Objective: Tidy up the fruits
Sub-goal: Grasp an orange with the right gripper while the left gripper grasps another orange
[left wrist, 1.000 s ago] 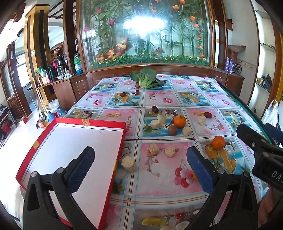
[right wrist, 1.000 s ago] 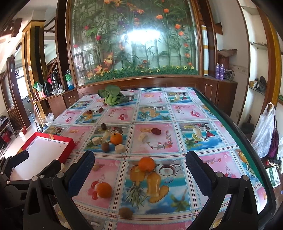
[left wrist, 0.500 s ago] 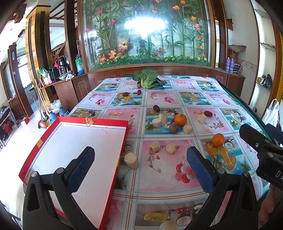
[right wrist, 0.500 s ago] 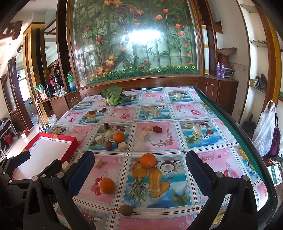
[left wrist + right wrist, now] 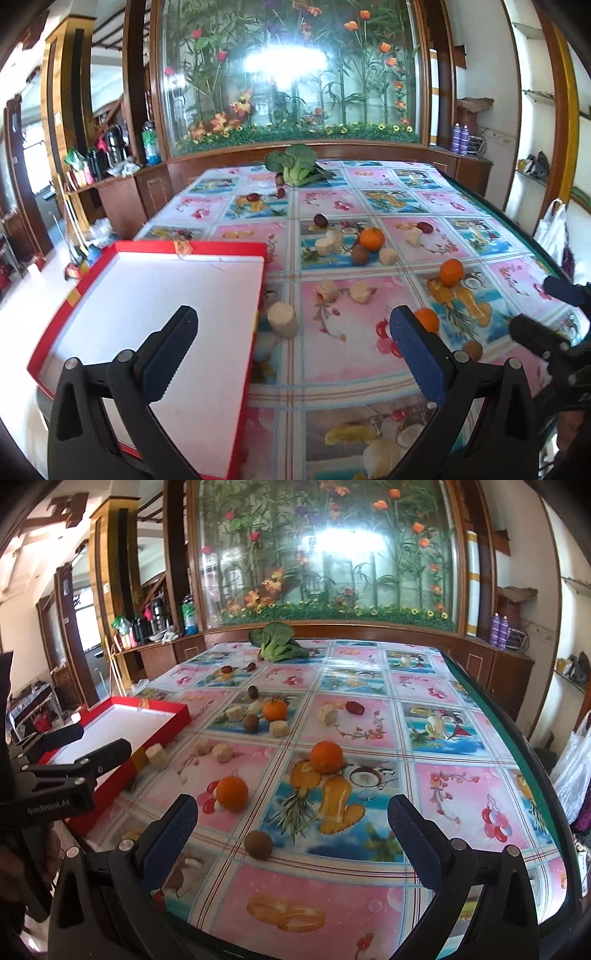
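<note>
Left gripper (image 5: pixel 291 350) jaws spread wide, nothing between them, hovering over the near edge of the table, its left finger above the red tray (image 5: pixel 88 273), right finger over the tablecloth (image 5: pixel 332 369). Right gripper (image 5: pixel 291 834) also wide open and holding nothing, low over the near right part of the cloth.

Tray sits at the table's left side, white inside, no fruit in it. A pale cut chunk (image 5: pixel 282 319) lies just beside the tray's right wall. Nearest orange (image 5: pixel 232 793) sits just ahead of the right gripper's left finger; a small brown round fruit (image 5: pixel 259 844) lies between the right gripper's fingers, farther out on the cloth. Second orange (image 5: pixel 326 757) is beyond it on the pineapple print. Third orange (image 5: pixel 275 709) is mid-table in a cluster with another brown fruit (image 5: pixel 251 723) and several pale chunks. Two more pale chunks (image 5: pixel 343 290) lie between the tray and that cluster. A dark red fruit (image 5: pixel 355 707) lies to the right of the cluster, next to a pale piece. Leafy greens (image 5: pixel 275 642) sit at the far edge with small dark fruits nearby.
</note>
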Action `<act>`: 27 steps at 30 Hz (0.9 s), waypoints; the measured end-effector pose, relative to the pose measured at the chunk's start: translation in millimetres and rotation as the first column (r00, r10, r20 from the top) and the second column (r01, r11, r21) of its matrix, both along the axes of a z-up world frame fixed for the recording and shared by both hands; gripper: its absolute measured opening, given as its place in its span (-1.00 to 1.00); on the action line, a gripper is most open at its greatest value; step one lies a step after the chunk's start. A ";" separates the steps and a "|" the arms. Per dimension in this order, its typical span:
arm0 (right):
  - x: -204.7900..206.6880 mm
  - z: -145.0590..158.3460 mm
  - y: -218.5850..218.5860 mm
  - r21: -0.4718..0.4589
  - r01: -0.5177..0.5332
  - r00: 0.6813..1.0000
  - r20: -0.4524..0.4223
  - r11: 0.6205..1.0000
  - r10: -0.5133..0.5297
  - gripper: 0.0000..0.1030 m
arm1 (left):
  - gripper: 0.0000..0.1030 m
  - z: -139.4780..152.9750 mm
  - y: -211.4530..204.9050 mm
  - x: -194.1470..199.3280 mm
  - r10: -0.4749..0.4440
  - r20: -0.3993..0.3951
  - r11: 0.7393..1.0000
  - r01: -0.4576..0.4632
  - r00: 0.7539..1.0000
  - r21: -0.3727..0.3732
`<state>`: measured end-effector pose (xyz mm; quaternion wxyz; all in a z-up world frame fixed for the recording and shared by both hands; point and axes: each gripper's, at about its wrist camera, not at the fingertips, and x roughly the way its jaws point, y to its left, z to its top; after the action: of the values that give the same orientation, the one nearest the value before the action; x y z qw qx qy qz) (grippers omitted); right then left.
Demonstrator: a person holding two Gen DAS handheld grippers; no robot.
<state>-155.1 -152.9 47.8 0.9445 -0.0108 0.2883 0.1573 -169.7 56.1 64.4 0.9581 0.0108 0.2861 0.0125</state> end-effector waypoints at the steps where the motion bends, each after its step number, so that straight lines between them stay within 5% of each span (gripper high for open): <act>1: 0.6 -0.9 0.7 -0.002 -0.011 1.000 0.002 1.000 0.011 0.98 | 1.00 -1.1 0.2 -0.3 -0.009 -0.006 1.000 0.009 1.000 -0.013; 12: 78.1 -1.2 -27.6 0.057 0.041 0.991 -0.128 0.998 -0.034 0.98 | 1.00 -7.8 -47.1 9.5 -0.141 -0.062 0.987 0.146 0.988 0.072; 19: 116.6 -20.6 -11.7 0.015 0.002 0.972 -0.233 1.000 0.001 0.43 | 1.00 -22.9 -67.4 28.4 -0.201 -0.138 0.975 0.212 0.970 0.069; 27: 130.6 -36.7 -14.4 0.052 0.012 0.953 -0.304 0.999 0.005 0.09 | 0.98 -35.6 -78.0 46.3 -0.239 -0.195 0.968 0.249 0.951 0.031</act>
<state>-24.5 -167.4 11.1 0.8890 0.0392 0.4260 0.1630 -123.3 -21.9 28.8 0.9199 0.0739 0.3721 -0.0991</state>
